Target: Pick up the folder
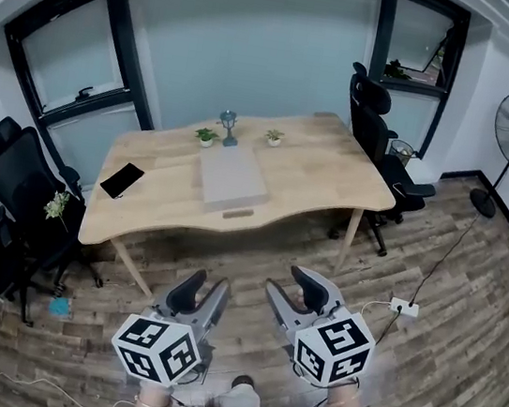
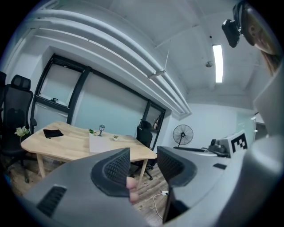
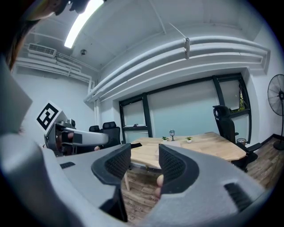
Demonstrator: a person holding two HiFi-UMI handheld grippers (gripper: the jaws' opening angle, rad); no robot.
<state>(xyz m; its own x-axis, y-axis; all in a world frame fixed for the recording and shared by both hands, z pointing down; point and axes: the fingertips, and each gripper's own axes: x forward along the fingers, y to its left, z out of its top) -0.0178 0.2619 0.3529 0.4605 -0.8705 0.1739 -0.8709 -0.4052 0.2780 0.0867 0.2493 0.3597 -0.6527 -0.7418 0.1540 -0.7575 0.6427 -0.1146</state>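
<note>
You are holding the left gripper [image 1: 207, 287] and right gripper [image 1: 289, 288] side by side over the plank floor [image 1: 453, 303], each with its jaws standing apart and nothing between them. The grey folder [image 1: 232, 177] is lying flat on the wooden table [image 1: 326, 166], well ahead of both.

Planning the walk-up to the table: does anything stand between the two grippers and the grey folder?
Nothing visible does. Only wood floor separates the left gripper and right gripper from the table. The folder lies flat by its near edge; the potted plants stand behind it, a black pad to its left.
</note>
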